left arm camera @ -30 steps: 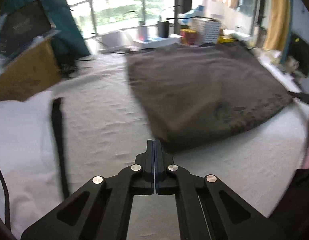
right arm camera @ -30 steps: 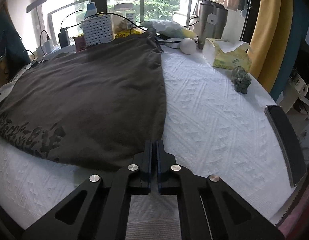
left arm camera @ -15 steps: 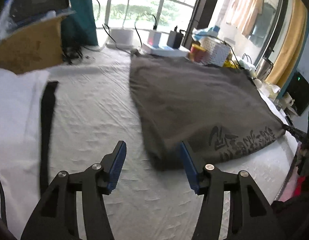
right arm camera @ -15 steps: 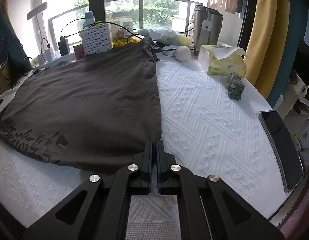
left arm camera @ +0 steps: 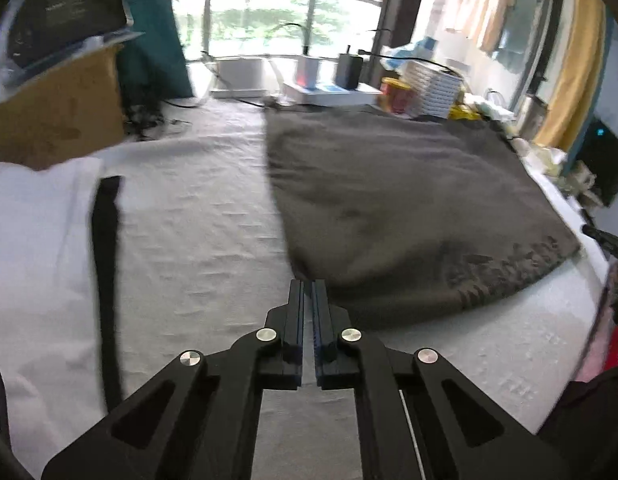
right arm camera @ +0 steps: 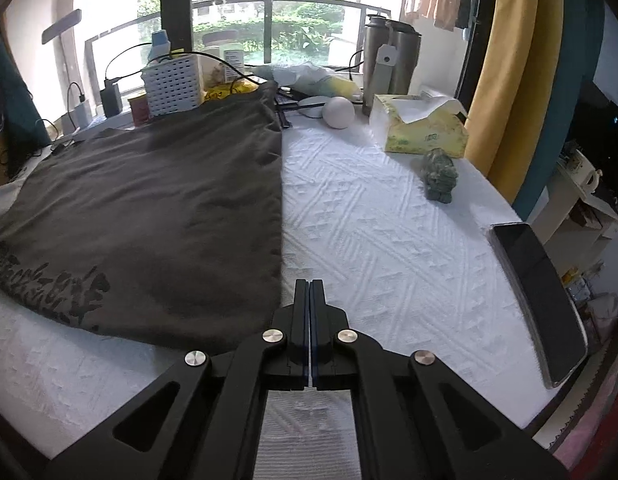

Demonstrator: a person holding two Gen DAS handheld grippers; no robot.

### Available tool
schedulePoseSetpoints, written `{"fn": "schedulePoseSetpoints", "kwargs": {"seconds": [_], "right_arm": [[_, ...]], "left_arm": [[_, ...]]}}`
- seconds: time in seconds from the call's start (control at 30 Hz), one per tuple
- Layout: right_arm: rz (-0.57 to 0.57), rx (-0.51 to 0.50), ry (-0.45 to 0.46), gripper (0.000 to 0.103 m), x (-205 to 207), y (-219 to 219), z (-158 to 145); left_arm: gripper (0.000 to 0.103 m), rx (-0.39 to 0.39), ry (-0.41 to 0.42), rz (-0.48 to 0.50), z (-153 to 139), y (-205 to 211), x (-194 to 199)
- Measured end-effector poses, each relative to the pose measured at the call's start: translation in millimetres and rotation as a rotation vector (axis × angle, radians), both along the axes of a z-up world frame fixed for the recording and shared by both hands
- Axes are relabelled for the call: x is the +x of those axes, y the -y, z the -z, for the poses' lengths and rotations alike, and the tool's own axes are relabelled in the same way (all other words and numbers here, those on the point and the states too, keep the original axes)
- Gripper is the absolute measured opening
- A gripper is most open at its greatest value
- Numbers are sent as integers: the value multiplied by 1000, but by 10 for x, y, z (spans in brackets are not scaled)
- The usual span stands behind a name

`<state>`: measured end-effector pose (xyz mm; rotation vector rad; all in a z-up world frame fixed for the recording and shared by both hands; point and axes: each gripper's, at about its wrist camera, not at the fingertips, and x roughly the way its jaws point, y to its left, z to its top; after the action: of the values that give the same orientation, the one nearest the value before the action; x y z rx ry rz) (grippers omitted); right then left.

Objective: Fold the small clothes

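Observation:
A dark olive-brown garment (left arm camera: pixel 397 208) with a black print near its hem lies spread flat on the white textured table cover (left arm camera: pixel 197 240). It also shows in the right wrist view (right arm camera: pixel 149 216). My left gripper (left arm camera: pixel 308 286) is shut and empty, its tips just short of the garment's near left corner. My right gripper (right arm camera: pixel 310 286) is shut and empty, just off the garment's near right corner, over the bare cover (right arm camera: pixel 389 248).
A black strap (left arm camera: pixel 105 240) lies on white cloth at left; a cardboard box (left arm camera: pixel 57 116) stands behind. At right are a tissue box (right arm camera: pixel 421 128), a green figurine (right arm camera: pixel 439 176), a white ball (right arm camera: pixel 339 112), a phone (right arm camera: pixel 537 296). A white basket (right arm camera: pixel 173 84) and chargers line the window.
My left gripper opened wide half a second ago and has closed again near the garment's corner. The right gripper stayed shut and shifted slightly right, off the garment's edge.

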<state>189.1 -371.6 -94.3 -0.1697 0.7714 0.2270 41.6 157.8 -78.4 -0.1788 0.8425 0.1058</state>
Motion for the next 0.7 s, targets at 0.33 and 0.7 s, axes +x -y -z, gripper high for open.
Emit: {"fn": "schedulePoseSetpoints", "kwargs": {"seconds": [0.33,0.7], "right_arm": [[-7,45,-6,1,40,-75,12],[-48,132,-86,53,7,-130,157]], "left_arm": [[6,-139,41,-50,-30,-126,-52],[62,-128,-26,-2,255,168,111]]}}
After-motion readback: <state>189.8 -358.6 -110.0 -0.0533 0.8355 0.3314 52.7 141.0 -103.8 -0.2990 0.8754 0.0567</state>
